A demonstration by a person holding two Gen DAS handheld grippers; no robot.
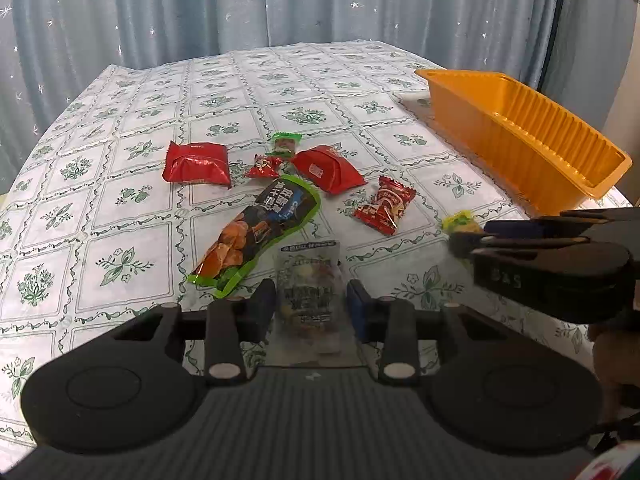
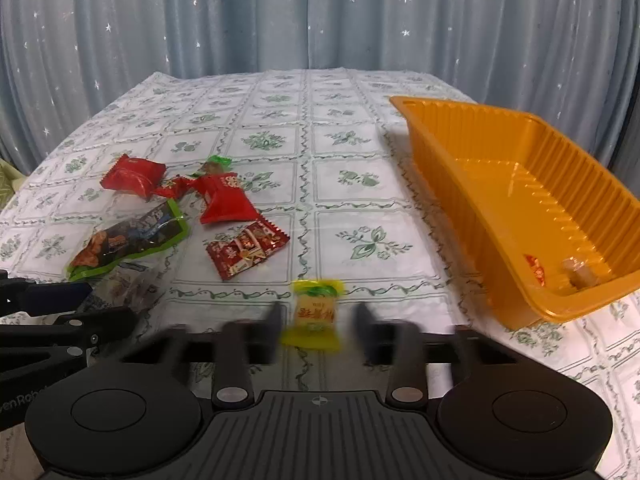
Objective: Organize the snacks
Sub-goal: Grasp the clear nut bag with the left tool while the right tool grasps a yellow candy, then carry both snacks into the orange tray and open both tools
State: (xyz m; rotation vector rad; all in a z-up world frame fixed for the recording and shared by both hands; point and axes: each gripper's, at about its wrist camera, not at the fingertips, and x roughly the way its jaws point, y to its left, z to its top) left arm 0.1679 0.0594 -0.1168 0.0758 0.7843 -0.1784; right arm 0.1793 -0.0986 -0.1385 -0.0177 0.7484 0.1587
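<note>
My left gripper [image 1: 310, 306] is shut on a clear snack packet [image 1: 308, 276] low on the tablecloth, with a pad against each side. In the right wrist view, that gripper [image 2: 108, 300] and the packet [image 2: 128, 284] show at the left edge. My right gripper [image 2: 318, 320] is blurred, its fingers closed in on a small yellow candy [image 2: 316, 308] between them. From the left wrist view, the right gripper [image 1: 466, 240] holds the candy [image 1: 460, 220] at its tips. The orange tray [image 2: 460, 184] stands to the right with two small snacks at its near end.
Loose snacks lie left of centre: two red packets [image 1: 198, 164] [image 1: 330, 168], a small red candy [image 1: 264, 166], a green candy [image 1: 285, 144], a red patterned packet [image 1: 384, 204] and a dark green-edged packet [image 1: 260, 228]. Blue curtains hang behind the table.
</note>
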